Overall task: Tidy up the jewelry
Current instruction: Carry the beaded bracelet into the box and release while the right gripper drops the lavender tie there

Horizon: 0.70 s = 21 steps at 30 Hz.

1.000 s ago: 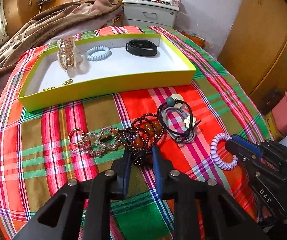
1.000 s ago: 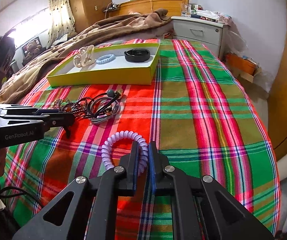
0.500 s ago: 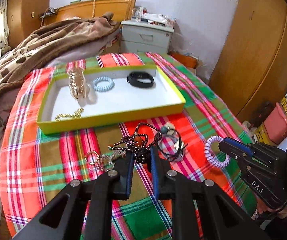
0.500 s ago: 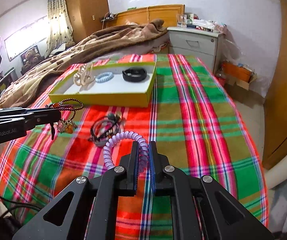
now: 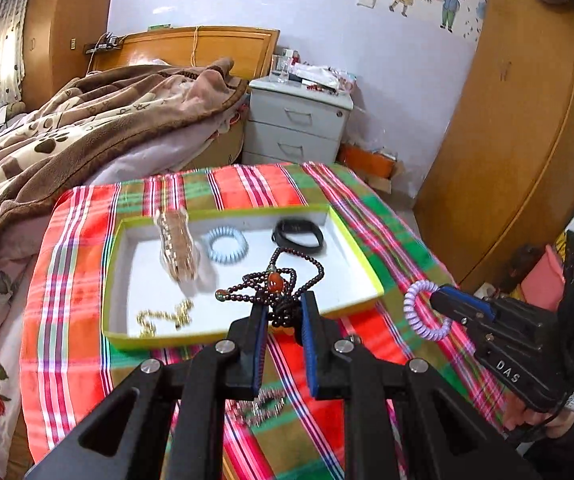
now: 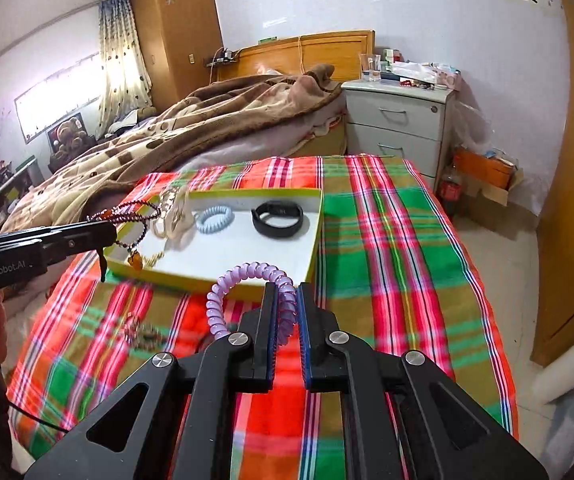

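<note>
My left gripper is shut on a dark beaded necklace with orange beads and holds it in the air over the near edge of the yellow tray. It also shows in the right wrist view. My right gripper is shut on a purple spiral hair tie, lifted above the plaid cloth. The tray holds a gold clip, a blue spiral tie, a black band and a gold chain.
A crystal bracelet lies on the plaid tablecloth below my left gripper. A bed with a brown blanket is behind the table. A grey nightstand stands at the back, a wooden wardrobe at the right.
Both grippers have risen from the cloth with their items and moved toward the tray. The necklace now hangs clear of the table.
</note>
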### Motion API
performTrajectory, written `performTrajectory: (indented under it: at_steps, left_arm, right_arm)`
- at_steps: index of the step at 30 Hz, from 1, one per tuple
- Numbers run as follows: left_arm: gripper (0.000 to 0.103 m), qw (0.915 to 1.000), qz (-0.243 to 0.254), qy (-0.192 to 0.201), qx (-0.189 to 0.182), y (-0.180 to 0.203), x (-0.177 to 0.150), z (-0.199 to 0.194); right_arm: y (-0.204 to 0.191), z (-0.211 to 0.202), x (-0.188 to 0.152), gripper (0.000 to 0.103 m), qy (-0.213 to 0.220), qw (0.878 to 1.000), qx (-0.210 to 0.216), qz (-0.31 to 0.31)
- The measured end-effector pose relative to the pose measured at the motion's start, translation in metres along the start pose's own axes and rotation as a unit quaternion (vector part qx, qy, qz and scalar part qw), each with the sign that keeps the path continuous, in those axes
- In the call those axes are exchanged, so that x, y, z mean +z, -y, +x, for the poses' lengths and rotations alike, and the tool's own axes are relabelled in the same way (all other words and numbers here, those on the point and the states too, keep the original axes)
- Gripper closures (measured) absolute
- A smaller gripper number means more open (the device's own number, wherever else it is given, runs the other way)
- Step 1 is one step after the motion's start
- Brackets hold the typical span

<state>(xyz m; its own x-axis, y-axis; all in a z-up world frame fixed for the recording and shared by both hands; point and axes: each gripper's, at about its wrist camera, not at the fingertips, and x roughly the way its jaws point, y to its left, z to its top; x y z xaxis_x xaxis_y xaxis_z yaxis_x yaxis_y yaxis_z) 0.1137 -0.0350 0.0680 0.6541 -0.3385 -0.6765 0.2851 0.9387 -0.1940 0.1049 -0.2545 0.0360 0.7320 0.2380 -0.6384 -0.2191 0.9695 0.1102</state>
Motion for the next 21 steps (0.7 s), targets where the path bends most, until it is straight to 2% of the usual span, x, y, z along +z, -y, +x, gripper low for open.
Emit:
performTrajectory:
  at_steps: [9, 12, 21]
  left_arm:
    - [0.086, 0.9999, 0.004, -0.012, -0.002, -0.015, 0.035, 0.037]
    - [0.086, 0.9995, -0.009, -0.024, -0.018, -0.020, 0.040, 0.056]
    - [0.086, 0.9971, -0.010, -0.069, -0.031, -0.020, 0.040, 0.112]
  right_arm:
    - [-0.002, 0.046, 0.026, 0.094, -0.022, 1.000, 0.003, -0.004]
    - [0.001, 0.066, 0.031, 0.094, -0.036, 0.999, 0.006, 0.003]
    - [0.005, 0.107, 0.032, 0.094, -0.078, 0.997, -0.001, -0.007]
